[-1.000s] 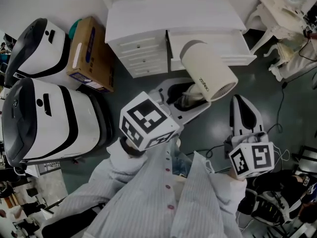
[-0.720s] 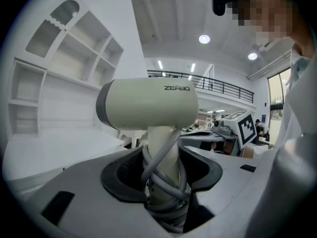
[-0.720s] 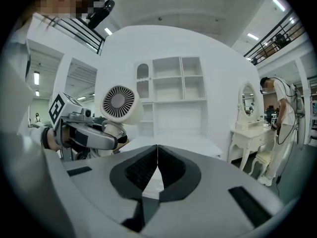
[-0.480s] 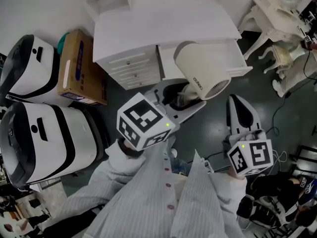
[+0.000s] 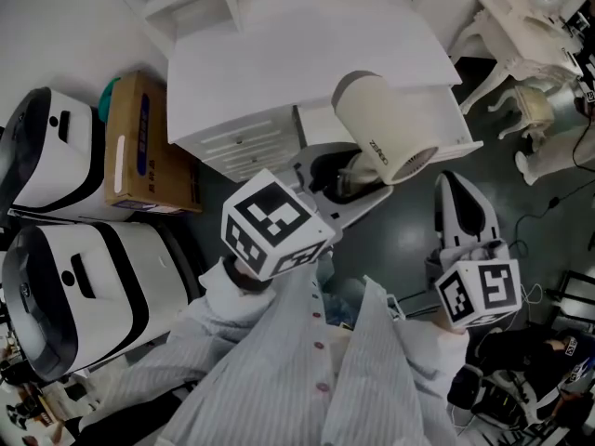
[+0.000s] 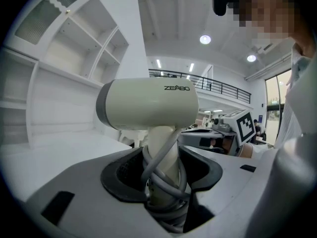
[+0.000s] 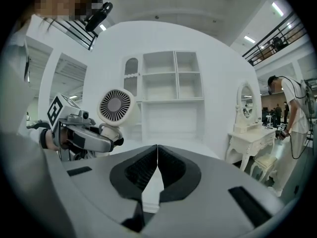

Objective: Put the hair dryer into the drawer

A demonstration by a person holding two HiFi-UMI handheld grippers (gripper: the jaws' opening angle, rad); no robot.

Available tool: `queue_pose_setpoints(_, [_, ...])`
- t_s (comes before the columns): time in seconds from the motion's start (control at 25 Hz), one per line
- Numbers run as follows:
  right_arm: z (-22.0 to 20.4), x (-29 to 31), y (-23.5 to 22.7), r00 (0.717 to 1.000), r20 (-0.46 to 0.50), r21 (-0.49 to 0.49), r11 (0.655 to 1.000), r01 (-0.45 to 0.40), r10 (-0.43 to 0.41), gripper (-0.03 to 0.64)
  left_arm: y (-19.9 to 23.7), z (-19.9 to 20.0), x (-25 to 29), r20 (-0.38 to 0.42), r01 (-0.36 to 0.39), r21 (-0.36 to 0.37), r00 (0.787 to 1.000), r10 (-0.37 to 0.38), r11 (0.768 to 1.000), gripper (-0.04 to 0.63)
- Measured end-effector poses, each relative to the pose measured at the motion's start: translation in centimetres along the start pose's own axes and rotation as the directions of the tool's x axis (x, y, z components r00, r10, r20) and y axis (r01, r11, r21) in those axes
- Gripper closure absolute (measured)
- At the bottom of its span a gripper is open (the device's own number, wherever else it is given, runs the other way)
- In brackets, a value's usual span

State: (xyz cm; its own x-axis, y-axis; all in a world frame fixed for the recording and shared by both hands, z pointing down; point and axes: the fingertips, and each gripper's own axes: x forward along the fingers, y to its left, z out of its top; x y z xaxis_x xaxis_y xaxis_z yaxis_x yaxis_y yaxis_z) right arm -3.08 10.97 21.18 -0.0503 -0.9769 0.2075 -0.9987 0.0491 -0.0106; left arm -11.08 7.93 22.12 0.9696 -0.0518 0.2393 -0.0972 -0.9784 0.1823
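Note:
A cream hair dryer [image 5: 381,128] with a grey rear band is held up in front of the white desk [image 5: 279,54]. My left gripper [image 5: 339,177] is shut on its handle, which has the grey cord wound round it [image 6: 163,177]. In the left gripper view the dryer's barrel [image 6: 148,105] lies crosswise above the jaws. My right gripper [image 5: 462,207] hovers to the right over the dark floor, shut with nothing in it; its pads meet [image 7: 157,155]. It sees the dryer's rear grille [image 7: 115,105] at its left. The desk's small drawer fronts [image 5: 237,142] look closed.
A cardboard box [image 5: 139,147] and two white-and-black machines [image 5: 56,147] [image 5: 84,286] stand left of the desk. An ornate white table and stool [image 5: 530,35] are at the right. A shelf unit [image 7: 173,78] tops the desk. A person [image 7: 292,113] stands far right.
Both grippers have travelled toward the desk, which now sits closer and larger in the head view. The dryer stays in the left gripper; the right stays shut.

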Motion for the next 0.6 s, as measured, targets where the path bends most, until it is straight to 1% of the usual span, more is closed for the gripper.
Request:
queue_pose_setpoints(0.36, [-0.7,2.1,-1.3,0.998,-0.033,0.026,0.998,0.051,-0.05,0.604,3.1,-0.4,0.7,-0.019,0.017,-0.024,1.0,-0.018,1.0,0.379])
queue_pose_setpoints(0.6, [-0.3,4.1,-2.7,0.998,-0.042,0.02,0.999,0.049,-0.048,0.604,5.2,0.1,1.9,-0.017,0.01,-0.035,1.0,-0.011,0.999,0.379])
